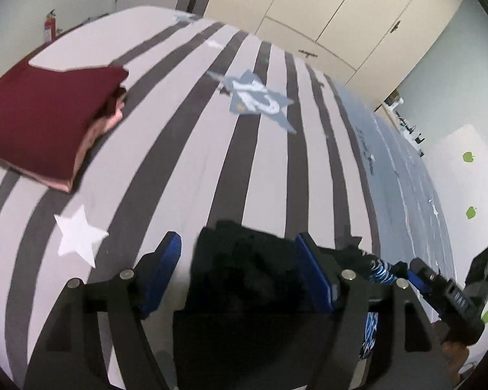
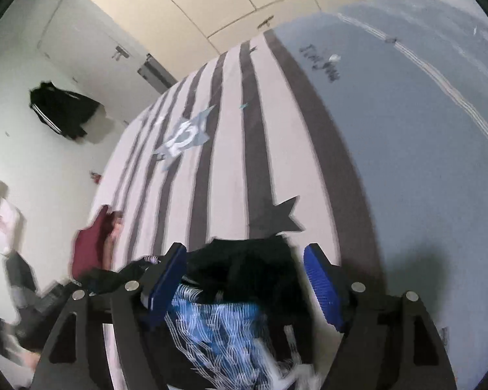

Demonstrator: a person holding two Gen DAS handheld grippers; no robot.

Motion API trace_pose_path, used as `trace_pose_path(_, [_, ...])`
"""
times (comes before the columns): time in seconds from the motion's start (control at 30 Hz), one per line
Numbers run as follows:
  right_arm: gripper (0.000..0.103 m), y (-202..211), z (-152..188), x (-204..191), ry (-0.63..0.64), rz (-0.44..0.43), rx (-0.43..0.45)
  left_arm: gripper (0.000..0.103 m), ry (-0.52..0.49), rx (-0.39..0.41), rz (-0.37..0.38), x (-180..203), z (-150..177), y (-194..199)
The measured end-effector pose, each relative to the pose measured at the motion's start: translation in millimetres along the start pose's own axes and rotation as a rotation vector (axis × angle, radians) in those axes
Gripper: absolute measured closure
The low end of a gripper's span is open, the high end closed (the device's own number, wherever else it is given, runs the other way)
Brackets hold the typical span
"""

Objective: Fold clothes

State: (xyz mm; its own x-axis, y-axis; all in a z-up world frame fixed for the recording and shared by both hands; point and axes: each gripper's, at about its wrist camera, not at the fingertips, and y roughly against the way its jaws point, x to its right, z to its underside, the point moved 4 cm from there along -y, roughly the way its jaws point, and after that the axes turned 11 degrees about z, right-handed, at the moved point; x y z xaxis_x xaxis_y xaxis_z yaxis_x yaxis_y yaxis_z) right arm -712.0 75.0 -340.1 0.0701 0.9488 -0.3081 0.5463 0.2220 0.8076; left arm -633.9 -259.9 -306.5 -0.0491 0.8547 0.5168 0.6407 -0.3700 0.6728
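A black garment (image 1: 244, 276) with a blue and white patterned part (image 2: 211, 325) lies bunched on the striped bed sheet (image 1: 211, 149). My left gripper (image 1: 239, 243) stands open astride one end of it, with its blue pads (image 1: 166, 273) clear of the cloth. My right gripper (image 2: 245, 253) is open over the other end of the garment (image 2: 244, 269); its blue pads (image 2: 322, 289) do not press on it. In the left wrist view the right gripper (image 1: 452, 273) shows at the lower right. A folded maroon and pink stack (image 1: 48, 120) lies on the bed to the left.
The sheet (image 2: 276, 149) turns plain blue-grey (image 2: 406, 130) towards the right. Cream wardrobe doors (image 1: 341, 9) stand beyond the bed. A fire extinguisher (image 1: 49, 26) hangs on the far wall and a black jacket (image 2: 61, 113) hangs on the white wall.
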Motion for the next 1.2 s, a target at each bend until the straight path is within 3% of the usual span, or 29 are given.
trace_pose_path(0.1, [0.032,26.2,11.0,-17.9,0.152,0.046,0.122,0.07,-0.163,0.024,0.023,28.8,10.4,10.8])
trace_pose_path(0.17, [0.033,38.2,27.0,-36.8,0.259,0.03,0.168,0.079,-0.228,-0.025,0.06,44.8,25.4,2.7])
trace_pose_path(0.2, [0.039,37.0,35.3,-43.6,0.292,0.012,0.155,0.081,-0.261,-0.049,0.078,52.8,32.9,-1.3])
trace_pose_path(0.3, [0.07,8.8,60.9,-63.4,0.392,0.023,0.08,0.082,-0.283,-0.11,0.098,60.2,46.2,-29.4])
trace_pose_path(0.4, [0.074,-20.5,63.6,-67.7,0.399,0.068,0.053,0.082,-0.271,-0.128,0.077,51.5,43.4,-59.3])
trace_pose_path(0.53, [0.075,-51.1,35.4,-50.0,0.278,0.09,0.043,0.087,-0.227,-0.157,0.013,23.1,41.4,-87.6])
trace_pose_path(0.63, [0.096,-68.4,23.9,-33.1,0.227,0.11,0.017,0.093,-0.222,-0.167,-0.004,9.1,48.5,-99.9])
trace_pose_path(0.67, [0.098,-74.0,24.2,-26.6,0.219,0.115,0.011,0.094,-0.223,-0.156,-0.001,7.4,49.5,-99.1])
trace_pose_path(0.8, [0.103,-75.3,31.5,-16.4,0.212,0.101,0.032,0.101,-0.209,-0.136,0.015,-1.4,49.3,-92.6])
trace_pose_path(0.93, [0.103,-74.0,34.6,-21.4,0.212,0.111,0.059,0.101,-0.206,-0.118,0.028,-5.4,45.0,-85.8])
trace_pose_path(1.13, [0.103,-45.1,34.7,-12.8,0.226,0.184,0.113,0.098,-0.192,-0.024,0.011,-3.6,28.2,-57.1])
trace_pose_path(1.2, [0.096,-33.1,35.3,-11.0,0.23,0.206,0.137,0.096,-0.224,0.004,-0.007,4.4,26.3,-47.2])
